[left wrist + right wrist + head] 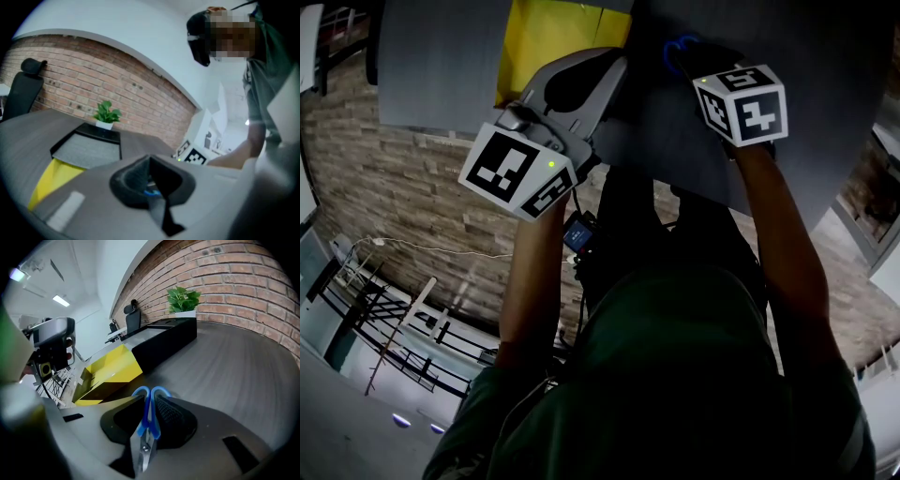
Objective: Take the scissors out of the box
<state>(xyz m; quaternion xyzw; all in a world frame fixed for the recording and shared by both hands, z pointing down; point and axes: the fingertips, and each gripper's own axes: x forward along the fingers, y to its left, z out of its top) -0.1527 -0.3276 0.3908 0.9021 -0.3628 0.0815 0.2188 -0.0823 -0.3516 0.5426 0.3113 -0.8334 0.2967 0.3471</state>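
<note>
My right gripper (149,414) is shut on the scissors (148,420). Their blue handle loops stick out ahead of the jaws and the steel blades point back toward the camera. In the head view the blue loops of the scissors (679,47) show just beyond the right gripper (701,58), over the grey table (825,84). The yellow box (110,370) lies open to the left of the scissors, apart from them; it also shows as the yellow box (551,33) and the yellow box (50,182). My left gripper (149,180) has its pads together and holds nothing, close beside the box.
A black tray (164,339) with a grey liner stands behind the box, and a small potted plant (183,301) sits against the brick wall. A black office chair (22,91) is at the table's far side. The right gripper's marker cube (192,155) shows in the left gripper view.
</note>
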